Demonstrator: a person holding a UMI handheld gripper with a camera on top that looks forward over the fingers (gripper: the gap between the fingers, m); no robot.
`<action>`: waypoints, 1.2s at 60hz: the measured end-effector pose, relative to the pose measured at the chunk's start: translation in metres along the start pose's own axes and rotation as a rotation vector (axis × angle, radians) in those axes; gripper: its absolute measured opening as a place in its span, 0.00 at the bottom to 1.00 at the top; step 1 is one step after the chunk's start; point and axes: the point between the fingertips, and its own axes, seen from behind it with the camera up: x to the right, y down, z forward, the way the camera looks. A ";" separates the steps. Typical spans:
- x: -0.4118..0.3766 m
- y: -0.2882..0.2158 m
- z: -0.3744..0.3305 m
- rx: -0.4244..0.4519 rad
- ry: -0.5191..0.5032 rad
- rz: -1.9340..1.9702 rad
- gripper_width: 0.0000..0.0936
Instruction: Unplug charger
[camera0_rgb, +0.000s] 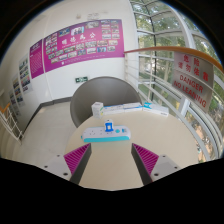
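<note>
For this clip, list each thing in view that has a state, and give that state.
gripper: open, fingers apart, holding nothing
power strip: flat on the table, just ahead of the fingers, untouched
charger: seems still plugged into the power strip
cable: lies slack on the table, beyond the strip

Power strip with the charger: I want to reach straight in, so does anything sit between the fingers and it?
Nothing visible does. The power strip lies on the pale table just ahead of the gripper, with the charger plugged into it. The fingers are open, and only bare tabletop lies in between.
</note>
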 end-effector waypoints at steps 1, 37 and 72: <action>-0.003 -0.003 0.011 0.005 0.003 -0.002 0.92; -0.004 -0.041 0.178 0.083 0.095 -0.049 0.26; 0.033 -0.225 0.094 0.434 0.100 -0.032 0.09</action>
